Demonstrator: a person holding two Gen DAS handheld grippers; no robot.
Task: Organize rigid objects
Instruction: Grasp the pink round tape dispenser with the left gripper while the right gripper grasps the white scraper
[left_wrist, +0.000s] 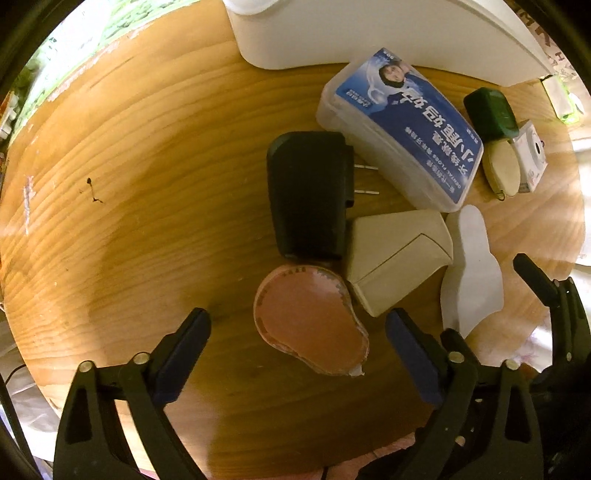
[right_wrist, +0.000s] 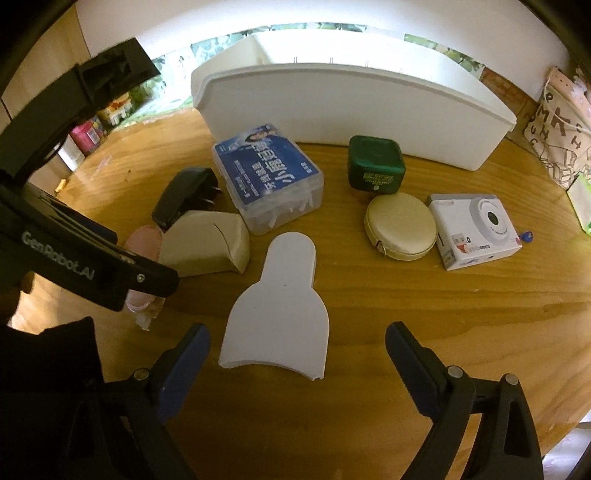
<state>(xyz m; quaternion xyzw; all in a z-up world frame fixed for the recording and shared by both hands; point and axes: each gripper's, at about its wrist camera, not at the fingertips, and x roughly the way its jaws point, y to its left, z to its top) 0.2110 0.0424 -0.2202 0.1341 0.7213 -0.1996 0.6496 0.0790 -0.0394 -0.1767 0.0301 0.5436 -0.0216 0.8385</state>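
Rigid items lie on a round wooden table (left_wrist: 110, 166). My left gripper (left_wrist: 297, 332) points straight down, open, its jaws either side of a flat pink pear-shaped piece (left_wrist: 310, 321) without touching it. Beyond that piece are a black plug adapter (left_wrist: 308, 195), a beige wedge-shaped case (left_wrist: 395, 254) and a blue-labelled floss box (left_wrist: 402, 129). My right gripper (right_wrist: 297, 349) is open above the wide end of a flat white bottle-shaped piece (right_wrist: 280, 306). A green box (right_wrist: 375, 164), a round cream case (right_wrist: 400, 227) and a white camera box (right_wrist: 476, 229) lie further right.
A long white bin (right_wrist: 332, 107) stands at the back of the table. A printed cloth bag (right_wrist: 557, 133) hangs at the far right. The left gripper's black body (right_wrist: 74, 251) fills the left side of the right wrist view. The table's edge curves close on the right.
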